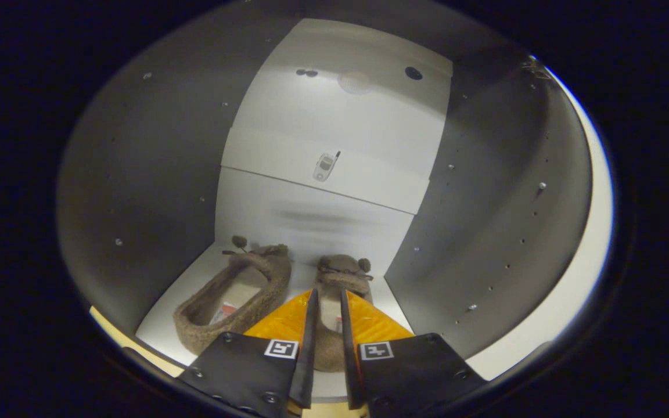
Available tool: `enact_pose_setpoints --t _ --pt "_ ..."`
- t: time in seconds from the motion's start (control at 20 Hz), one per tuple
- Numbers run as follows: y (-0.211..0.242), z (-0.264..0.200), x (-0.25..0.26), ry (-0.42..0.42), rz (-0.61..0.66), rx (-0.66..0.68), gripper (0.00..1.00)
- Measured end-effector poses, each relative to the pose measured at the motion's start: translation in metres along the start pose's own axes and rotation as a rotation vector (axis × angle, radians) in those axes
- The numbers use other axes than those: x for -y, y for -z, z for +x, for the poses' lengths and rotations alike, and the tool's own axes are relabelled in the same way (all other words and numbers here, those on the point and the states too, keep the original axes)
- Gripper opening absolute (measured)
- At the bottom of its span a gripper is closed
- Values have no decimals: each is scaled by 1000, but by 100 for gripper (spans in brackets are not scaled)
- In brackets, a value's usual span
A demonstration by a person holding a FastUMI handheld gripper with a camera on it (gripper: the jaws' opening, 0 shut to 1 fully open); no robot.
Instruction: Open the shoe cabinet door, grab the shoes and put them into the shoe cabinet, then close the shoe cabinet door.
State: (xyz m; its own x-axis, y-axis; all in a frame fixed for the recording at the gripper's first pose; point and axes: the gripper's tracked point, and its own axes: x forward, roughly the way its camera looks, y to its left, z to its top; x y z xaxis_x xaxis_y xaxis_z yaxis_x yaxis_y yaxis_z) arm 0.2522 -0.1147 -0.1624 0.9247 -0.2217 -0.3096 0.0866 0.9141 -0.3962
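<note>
The shoe cabinet (pixel 334 145) opens ahead of the fingers: pale back panel, shadowed side walls dotted with peg holes, white floor. On that floor lie two brown fuzzy shoes. The left shoe (pixel 236 302) sits ahead and left of the fingers. The gripper (pixel 327 302) is clamped narrowly on the right shoe (pixel 343 276), its heel between them.

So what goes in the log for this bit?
stage: placing second shoe | gripper: narrow gap, grip unclear | first shoe: beside it | cabinet: open
</note>
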Motion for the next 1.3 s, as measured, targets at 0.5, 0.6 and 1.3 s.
enact_pose_setpoints --t 0.5,0.6,1.3 --pt "-12 -101 35 7 80 99 24" --pt "-13 -125 44 5 98 121 24" --pt "6 -313 115 -28 215 245 24"
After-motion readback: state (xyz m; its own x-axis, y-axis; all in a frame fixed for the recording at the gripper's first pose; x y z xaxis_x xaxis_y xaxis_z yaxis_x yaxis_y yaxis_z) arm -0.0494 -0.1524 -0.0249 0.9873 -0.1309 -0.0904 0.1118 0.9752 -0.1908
